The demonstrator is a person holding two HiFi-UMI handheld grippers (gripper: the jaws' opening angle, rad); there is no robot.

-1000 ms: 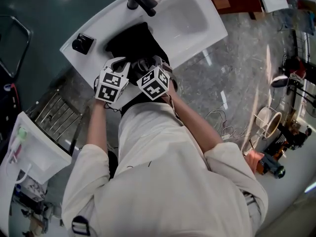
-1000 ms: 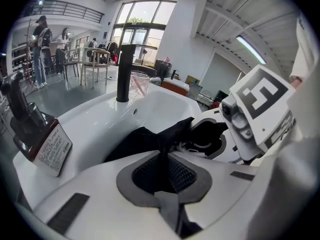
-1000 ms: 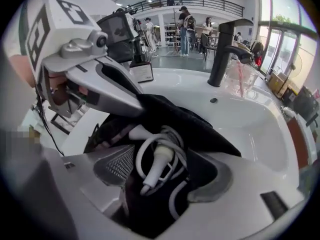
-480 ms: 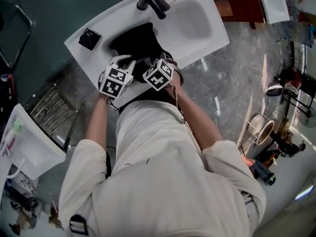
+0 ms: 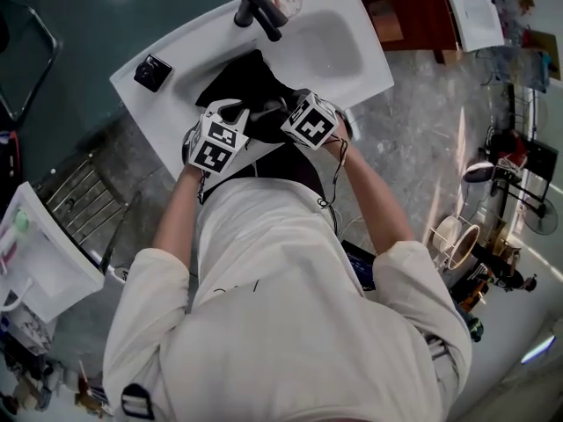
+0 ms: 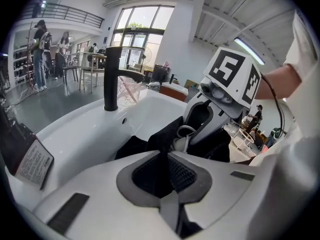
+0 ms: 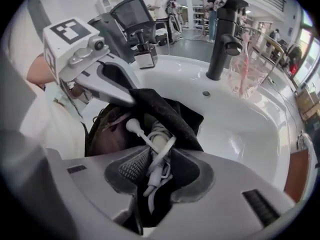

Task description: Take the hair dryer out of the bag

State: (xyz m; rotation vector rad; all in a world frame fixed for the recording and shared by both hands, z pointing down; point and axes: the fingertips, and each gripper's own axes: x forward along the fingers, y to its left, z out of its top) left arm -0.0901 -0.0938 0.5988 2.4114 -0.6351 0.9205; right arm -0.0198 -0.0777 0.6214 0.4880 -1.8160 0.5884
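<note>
The hair dryer sat inside the black bag [image 7: 167, 109], and its body could not be made out. Only its white cord [image 7: 161, 149] showed, looping out of the bag's open mouth.

Your right gripper [image 7: 155, 171] had just been closing its jaws. The pads pressed on that cord together with a fold of bag fabric. Your left gripper [image 6: 161, 165] had its jaws closed on the black cloth at the bag's edge. The two grippers stood just beside each other over the bag.

The bag lay across the near rim of the white washbasin [image 5: 347, 47], with its far end down in the bowl. A black tap [image 7: 222, 34] stood on the far rim. Beside the tap stood a clear cup [image 7: 247, 81] holding a pink toothbrush [image 7: 244, 59]. A small black device [image 5: 150, 73] rested on the basin's left corner.

The basin stood over a grey marbled floor [image 5: 422, 139]. A metal rack [image 5: 79, 205] and a white shelf [image 5: 40, 262] lay to your left. In the left gripper view, people [image 6: 40, 49] stood well back in a bright hall with tall windows [image 6: 142, 34].
</note>
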